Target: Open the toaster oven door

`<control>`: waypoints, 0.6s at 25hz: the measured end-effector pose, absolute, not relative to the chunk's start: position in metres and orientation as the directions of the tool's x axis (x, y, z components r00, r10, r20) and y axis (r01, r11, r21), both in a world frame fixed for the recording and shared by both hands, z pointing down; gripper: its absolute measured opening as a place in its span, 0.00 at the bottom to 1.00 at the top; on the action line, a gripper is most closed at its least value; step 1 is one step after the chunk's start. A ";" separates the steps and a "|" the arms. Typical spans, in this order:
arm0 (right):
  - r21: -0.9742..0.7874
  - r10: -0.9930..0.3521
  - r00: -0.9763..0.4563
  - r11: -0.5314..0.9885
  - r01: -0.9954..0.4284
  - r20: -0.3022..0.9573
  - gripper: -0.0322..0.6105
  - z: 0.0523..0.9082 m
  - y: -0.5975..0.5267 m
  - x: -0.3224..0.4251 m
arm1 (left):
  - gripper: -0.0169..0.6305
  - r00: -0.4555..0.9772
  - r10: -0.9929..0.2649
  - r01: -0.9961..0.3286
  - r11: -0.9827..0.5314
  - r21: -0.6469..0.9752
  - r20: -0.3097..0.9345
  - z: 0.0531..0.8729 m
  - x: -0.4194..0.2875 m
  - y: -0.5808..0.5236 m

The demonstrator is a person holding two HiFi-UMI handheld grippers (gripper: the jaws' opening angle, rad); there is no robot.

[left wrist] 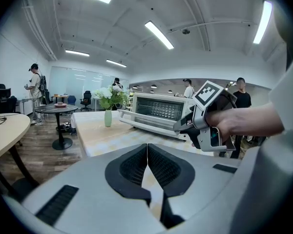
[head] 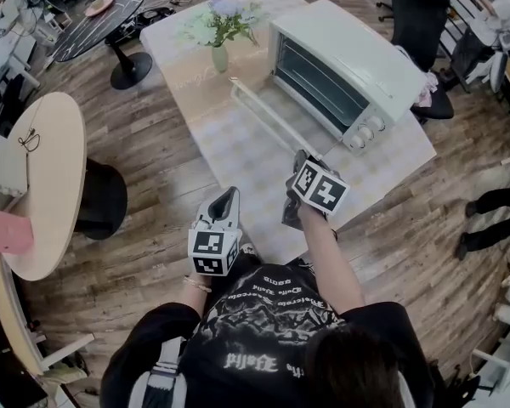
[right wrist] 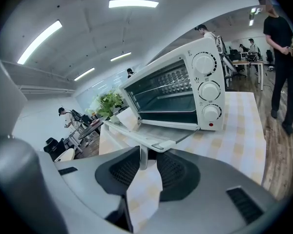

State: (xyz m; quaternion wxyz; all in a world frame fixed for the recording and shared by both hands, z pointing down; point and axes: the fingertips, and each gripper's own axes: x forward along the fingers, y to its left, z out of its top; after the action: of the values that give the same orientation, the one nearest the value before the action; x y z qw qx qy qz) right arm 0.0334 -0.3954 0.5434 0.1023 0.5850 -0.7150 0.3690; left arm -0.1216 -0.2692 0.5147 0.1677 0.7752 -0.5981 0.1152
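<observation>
Head view: oven is set on a checked table, its door let down flat. The left gripper is held by the table's near edge, the right gripper at the door's near corner. Left gripper view: jaws are closed together, nothing held. Right gripper view: jaws are parted halfway, with the handle end post between them, unclamped.

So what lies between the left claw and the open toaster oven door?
Only bare checked tablecloth, seen in the head view: the left claw hangs short of the oven door.
</observation>
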 end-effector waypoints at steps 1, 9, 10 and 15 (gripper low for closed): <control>-0.406 -0.758 -0.295 0.043 -0.913 0.582 0.23 0.546 -0.395 0.033 | 0.06 0.258 -0.889 -0.966 -0.228 0.123 0.379 0.515 -0.121 -0.271; -0.393 -0.742 -0.289 0.038 -0.919 0.605 0.23 0.561 -0.391 0.029 | 0.06 0.247 -0.892 -0.969 -0.217 0.122 0.378 0.517 -0.125 -0.278; -0.392 -0.740 -0.290 0.039 -0.919 0.606 0.23 0.562 -0.391 0.029 | 0.06 0.246 -0.893 -0.969 -0.215 0.123 0.378 0.517 -0.126 -0.278; -0.388 -0.734 -0.289 0.037 -0.921 0.614 0.23 0.570 -0.387 0.028 | 0.06 0.244 -0.891 -0.969 -0.213 0.123 0.383 0.520 -0.124 -0.278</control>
State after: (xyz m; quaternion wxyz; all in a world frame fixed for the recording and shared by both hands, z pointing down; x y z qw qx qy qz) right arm 0.0279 -0.3870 0.5696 0.1241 0.5834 -0.7093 0.3757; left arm -0.1235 -0.2782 0.5199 0.1699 0.7701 -0.6040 0.1151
